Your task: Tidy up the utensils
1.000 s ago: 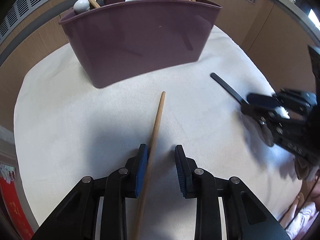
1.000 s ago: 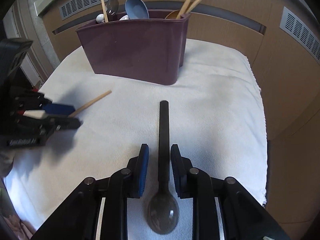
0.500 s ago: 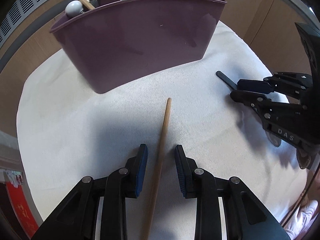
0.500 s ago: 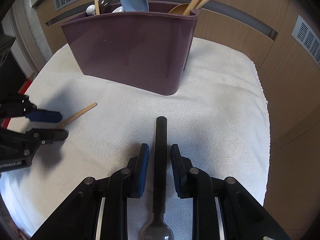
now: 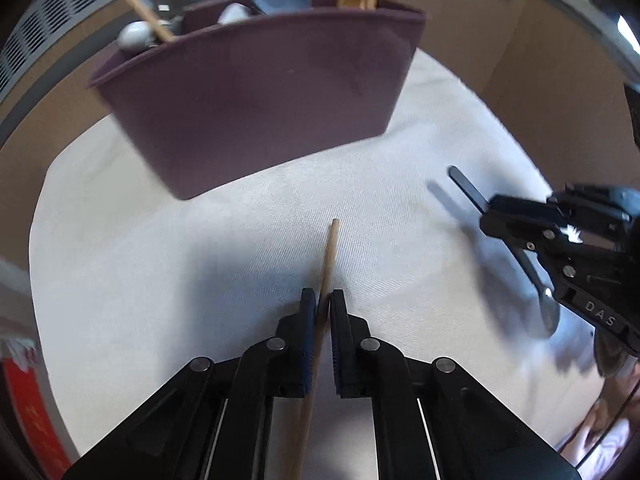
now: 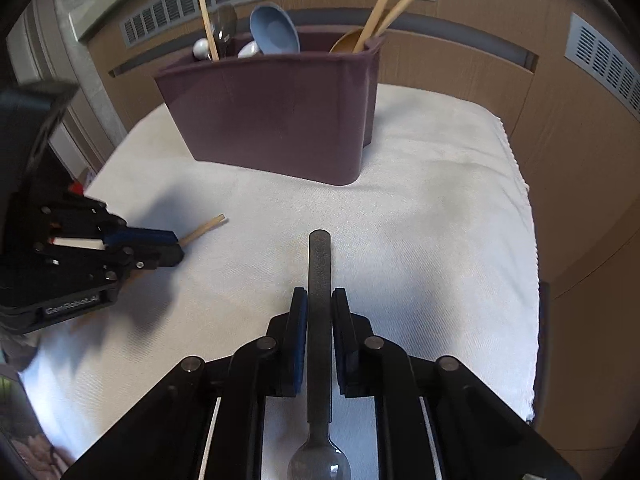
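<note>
A wooden chopstick is clamped between the closed jaws of the left gripper, its free end pointing to 12 o'clock at the purple caddy. In the right wrist view, the handle of a black spoon is pinched in the right gripper, whose jaws are closing on it; the bowl lies at 6 o'clock under the fingers. Both utensils are seen over the white cloth. The caddy stands at 12 o'clock on the cloth, with a blue spoon and wooden utensils upright inside it.
</note>
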`<state>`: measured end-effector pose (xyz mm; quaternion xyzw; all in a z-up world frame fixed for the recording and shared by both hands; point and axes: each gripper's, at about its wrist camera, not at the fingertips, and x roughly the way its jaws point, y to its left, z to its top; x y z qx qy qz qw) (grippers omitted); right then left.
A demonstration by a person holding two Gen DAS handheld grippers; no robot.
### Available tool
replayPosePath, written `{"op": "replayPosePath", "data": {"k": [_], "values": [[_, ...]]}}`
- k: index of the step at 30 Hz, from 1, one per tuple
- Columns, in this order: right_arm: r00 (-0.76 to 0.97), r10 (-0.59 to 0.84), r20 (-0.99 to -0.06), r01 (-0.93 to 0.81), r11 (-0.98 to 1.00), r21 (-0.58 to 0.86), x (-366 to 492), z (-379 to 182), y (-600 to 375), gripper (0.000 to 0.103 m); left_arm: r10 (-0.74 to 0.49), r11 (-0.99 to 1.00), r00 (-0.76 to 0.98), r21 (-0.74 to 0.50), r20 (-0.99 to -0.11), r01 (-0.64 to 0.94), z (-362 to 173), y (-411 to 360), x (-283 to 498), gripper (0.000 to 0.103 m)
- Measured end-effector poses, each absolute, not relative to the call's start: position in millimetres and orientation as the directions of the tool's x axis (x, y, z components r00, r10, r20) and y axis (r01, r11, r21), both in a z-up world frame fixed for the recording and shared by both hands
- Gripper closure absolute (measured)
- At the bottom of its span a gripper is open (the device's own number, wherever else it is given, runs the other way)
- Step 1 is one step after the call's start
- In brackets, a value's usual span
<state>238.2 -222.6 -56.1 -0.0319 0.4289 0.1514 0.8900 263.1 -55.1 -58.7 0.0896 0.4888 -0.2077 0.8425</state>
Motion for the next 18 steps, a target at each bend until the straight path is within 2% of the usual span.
{"op": "replayPosePath", "data": {"k": [5, 9, 15, 18], "values": [[0.642, 0.279, -0.714, -0.295, 0.95, 0.106, 202.9, -31.0, -229.1, 0.092, -0.368, 0.922, 0.609, -0.19, -0.703, 0.338, -24.3, -21.9, 212.9, 0.096], [0.691, 0.294, -0.66, -0.303, 0.947, 0.104, 179.9, -12.1, -235.3, 0.092, -0.391, 0.92, 0.704, -0.256, -0.592, 0.296, 4.0, 4.3, 180.7, 0.096], [0.777, 0.325, -0.54, -0.333, 0.939, 0.086, 144.2, 39.9, -231.7, 0.092, -0.423, 0.905, 0.782, -0.26, -0.457, 0.338, 53.8, 2.0, 148.6, 0.096], [0.817, 0.32, -0.48, -0.341, 0.939, 0.045, 134.5, 69.3, -229.3, 0.092, -0.417, 0.908, 0.811, -0.215, -0.41, 0.359, 84.5, 11.4, 132.5, 0.096]]}}
